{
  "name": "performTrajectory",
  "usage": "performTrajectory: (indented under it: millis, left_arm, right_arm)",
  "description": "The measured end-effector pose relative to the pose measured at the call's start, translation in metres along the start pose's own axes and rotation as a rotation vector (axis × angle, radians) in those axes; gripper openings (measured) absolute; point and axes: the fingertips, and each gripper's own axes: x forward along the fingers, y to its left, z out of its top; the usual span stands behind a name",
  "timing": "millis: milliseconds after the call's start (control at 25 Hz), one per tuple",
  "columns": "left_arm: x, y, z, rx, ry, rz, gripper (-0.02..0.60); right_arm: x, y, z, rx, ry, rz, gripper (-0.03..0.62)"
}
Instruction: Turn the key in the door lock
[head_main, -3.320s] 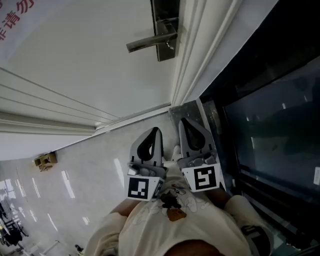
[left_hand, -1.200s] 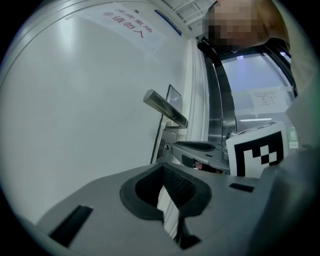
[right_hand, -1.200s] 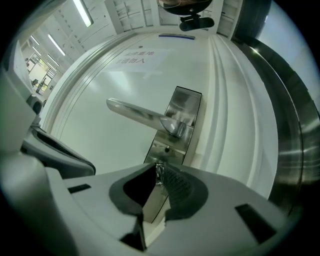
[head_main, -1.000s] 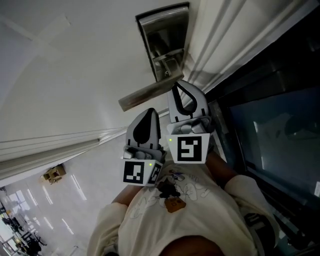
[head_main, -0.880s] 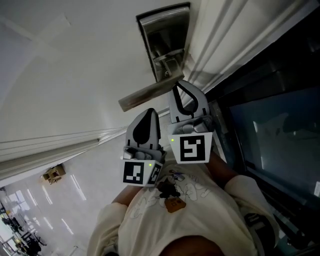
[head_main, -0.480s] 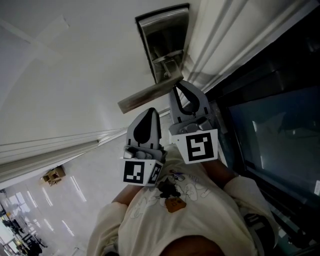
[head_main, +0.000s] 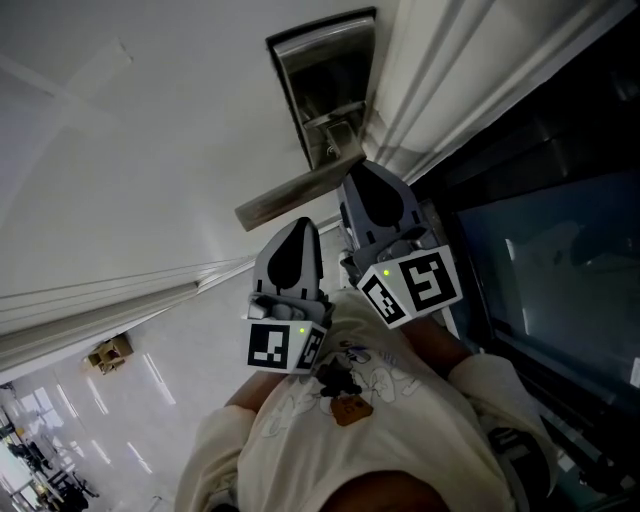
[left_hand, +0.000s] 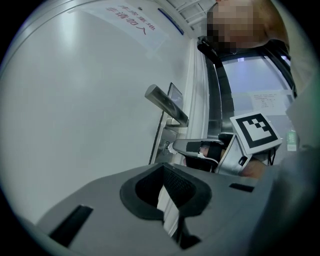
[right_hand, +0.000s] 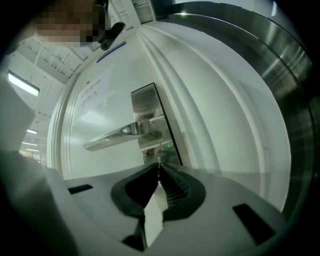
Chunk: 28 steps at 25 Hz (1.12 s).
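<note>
Cloth of a cream shirt (head_main: 350, 440) fills the near edge of the head view, soft and creased. Just ahead, the left tool (head_main: 300, 228) points level at the door, its moulded grey shell tapering to ribbed black pads that meet at the tips with nothing between them. Beside it, the right tool (head_main: 352, 174) sits skewed, its black-and-white marker cube tipped onto a corner. Its ribbed pads pinch the small metal key (left_hand: 166, 146), which sits in the keyhole of the lock plate (head_main: 320, 70), just under the lever (head_main: 300, 195); the jaws are easing apart while the key is between them. That lever is a flat, tapered bar of brushed steel reaching out to the left. The plate behind it is a tall rectangle of the same brushed metal. Around it spreads the smooth, white door (head_main: 150, 150), edged on the right by rounded white mouldings (head_main: 420, 70) and then a dark, glossy glass panel (head_main: 560, 280).
</note>
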Motion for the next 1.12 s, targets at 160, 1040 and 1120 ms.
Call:
performTrajectory:
  millis: [160,1040,1120]
  left_arm:
    - [-0.001,0.001,-0.002,-0.005,0.005,0.003,0.003]
    - [0.0,-0.004,0.0,-0.007,-0.002,-0.003,0.003]
    - [0.0,-0.004,-0.001,-0.007,0.0,0.0,0.003]
  right_arm:
    - [-0.001,-0.002,0.0,0.099,-0.015,0.011,0.023]
    - [-0.001,-0.011,-0.005,0.636,-0.057,0.13,0.031]
    - [0.0,-0.011,-0.004,0.711,-0.069,0.156,0.031]
